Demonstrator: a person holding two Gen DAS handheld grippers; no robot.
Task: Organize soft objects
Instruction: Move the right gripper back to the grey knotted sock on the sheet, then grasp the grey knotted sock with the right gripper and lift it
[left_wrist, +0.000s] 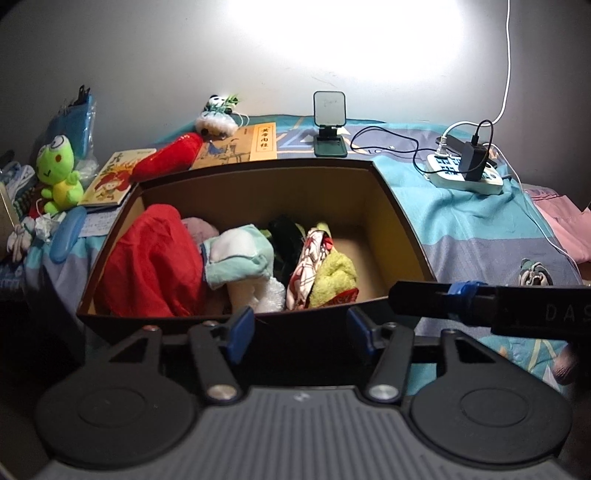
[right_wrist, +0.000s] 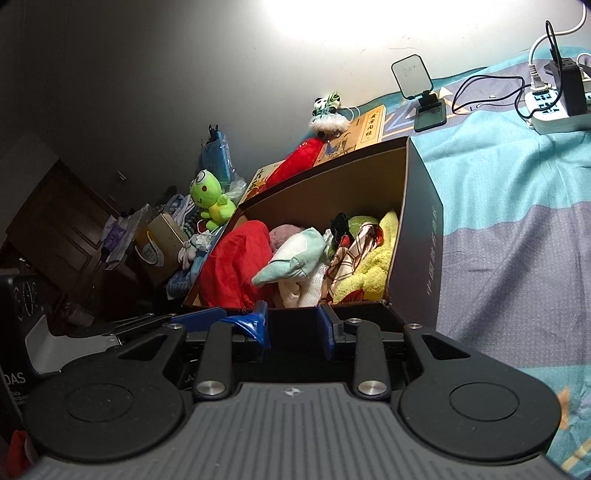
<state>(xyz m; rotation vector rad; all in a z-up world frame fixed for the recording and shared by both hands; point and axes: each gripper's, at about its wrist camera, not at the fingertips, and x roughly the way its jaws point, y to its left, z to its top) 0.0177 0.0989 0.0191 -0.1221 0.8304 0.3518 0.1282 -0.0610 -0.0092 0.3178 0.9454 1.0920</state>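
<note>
A dark cardboard box (left_wrist: 402, 206) (right_wrist: 417, 229) stands on the bed. It holds soft things: a red cloth (left_wrist: 151, 266) (right_wrist: 232, 266), a mint and white plush (left_wrist: 236, 254) (right_wrist: 291, 262), a patterned cloth (left_wrist: 308, 266) and a yellow towel (left_wrist: 334, 275) (right_wrist: 373, 266). My left gripper (left_wrist: 301, 328) is open and empty at the box's near wall. My right gripper (right_wrist: 295, 325) is open and empty just before the box's near edge; it shows as a dark bar in the left wrist view (left_wrist: 480, 299). A green frog plush (left_wrist: 59, 173) (right_wrist: 210, 199) and a red plush (left_wrist: 170, 153) lie outside the box.
Books (left_wrist: 110, 177) and a panda plush (left_wrist: 218, 118) lie behind the box. A phone stand (left_wrist: 330, 125) and a power strip with cables (left_wrist: 465, 170) sit at the back right. A blue case (left_wrist: 66, 232) lies left. Striped bedding (right_wrist: 517, 240) spreads right.
</note>
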